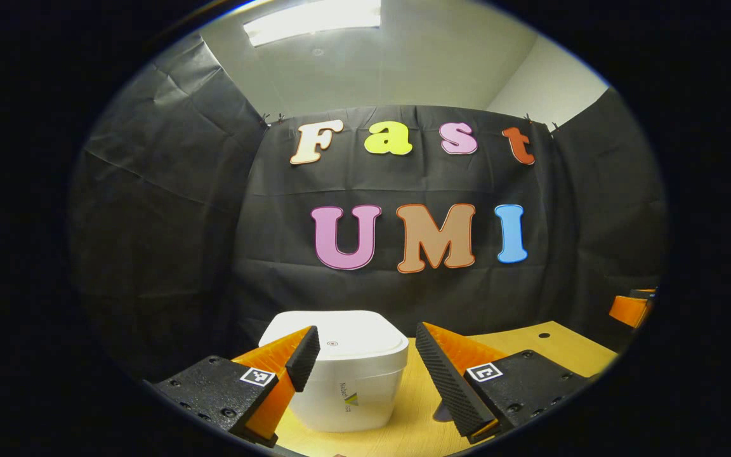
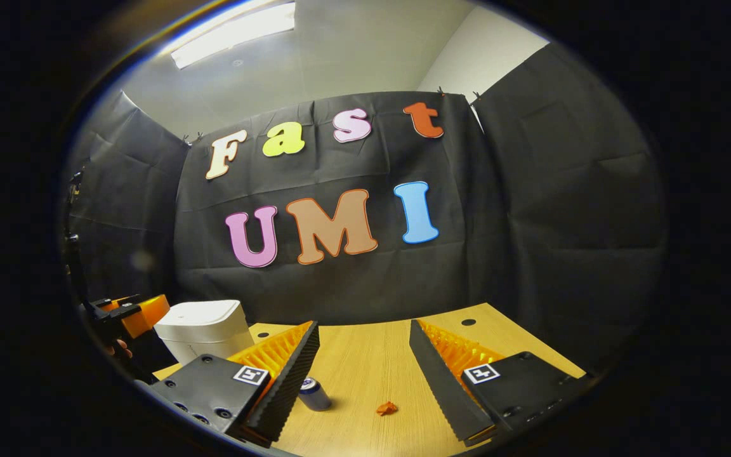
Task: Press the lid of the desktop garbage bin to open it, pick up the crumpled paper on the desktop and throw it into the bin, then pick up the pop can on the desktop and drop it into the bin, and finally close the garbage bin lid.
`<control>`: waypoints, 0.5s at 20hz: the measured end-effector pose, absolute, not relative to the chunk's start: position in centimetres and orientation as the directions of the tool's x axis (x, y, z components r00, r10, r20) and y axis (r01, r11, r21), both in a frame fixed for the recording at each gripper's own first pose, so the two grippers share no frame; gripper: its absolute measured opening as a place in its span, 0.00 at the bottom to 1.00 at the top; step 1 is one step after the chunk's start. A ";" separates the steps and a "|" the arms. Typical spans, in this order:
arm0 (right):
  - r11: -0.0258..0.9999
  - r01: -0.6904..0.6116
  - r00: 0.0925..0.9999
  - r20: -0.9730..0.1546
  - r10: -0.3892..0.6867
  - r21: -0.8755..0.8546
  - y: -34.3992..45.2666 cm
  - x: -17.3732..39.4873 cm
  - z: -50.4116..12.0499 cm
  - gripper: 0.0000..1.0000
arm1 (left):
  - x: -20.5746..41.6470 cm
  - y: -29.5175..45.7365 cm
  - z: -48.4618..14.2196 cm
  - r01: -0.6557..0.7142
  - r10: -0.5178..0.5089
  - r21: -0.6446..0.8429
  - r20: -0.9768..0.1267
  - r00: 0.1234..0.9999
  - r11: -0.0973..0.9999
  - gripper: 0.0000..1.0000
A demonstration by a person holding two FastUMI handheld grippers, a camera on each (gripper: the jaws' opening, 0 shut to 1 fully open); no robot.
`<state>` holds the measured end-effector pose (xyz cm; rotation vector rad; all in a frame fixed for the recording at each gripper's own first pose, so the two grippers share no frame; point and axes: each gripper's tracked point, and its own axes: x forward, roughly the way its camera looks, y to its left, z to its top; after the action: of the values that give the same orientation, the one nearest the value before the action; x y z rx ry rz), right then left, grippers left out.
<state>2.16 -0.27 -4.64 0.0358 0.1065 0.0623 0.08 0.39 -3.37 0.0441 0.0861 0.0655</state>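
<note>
Left gripper [image 1: 365,362]: jaws standing apart, gripping nothing, hovering above the counter [image 1: 530,349]. The garbage bin [image 1: 346,374] is sitting between and just beyond the two fingers, its near left corner partly hidden behind the left finger [image 1: 299,358]. White body, rounded corners, lid [image 1: 340,336] lying flat and closed. The bin is resting on the pale wood counter, close to the booth's black cloth wall [image 1: 162,241] at the far side. At the far right edge of the left gripper view, part of the right gripper [image 1: 632,308] is showing.

Right gripper [image 2: 365,355]: jaws standing apart, gripping nothing, hovering above the counter [image 2: 372,349]. The crumpled paper [image 2: 387,408] is lying on the counter between the two fingers, nearer the right one, touching neither. The pop can [image 2: 313,393] is lying on its side just beside the left finger [image 2: 296,374], its end turned toward the camera, apart from the paper. The garbage bin [image 2: 204,330] is standing farther off to the left, lid down, well apart from can and paper. Left of the bin, the left gripper [image 2: 127,314] is showing, with fingertips of the hand [image 2: 121,348] that holds it visible below.

Ceiling light [image 1: 311,19] is glowing overhead above the cloth wall.
</note>
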 end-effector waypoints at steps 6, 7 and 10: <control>0.997 -0.067 0.991 -0.114 0.070 0.026 -0.3 2.1 -4.9 0.95 | -0.4 0.4 -3.3 -0.059 0.064 0.059 -0.091 0.994 0.997 0.93; 0.997 -0.068 0.991 -0.114 0.071 0.026 -0.2 2.2 -4.8 0.96 | -0.3 0.4 -3.2 -0.060 0.065 0.063 -0.088 0.994 0.996 0.93; 0.997 -0.070 0.992 -0.107 0.072 0.019 -0.3 2.2 -4.4 0.95 | -0.3 0.4 -3.1 -0.054 0.059 0.064 -0.086 0.995 0.996 0.93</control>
<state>2.19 -0.34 -4.40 0.0152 0.1077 0.0709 -0.31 0.36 -3.10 0.0621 0.0882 0.0567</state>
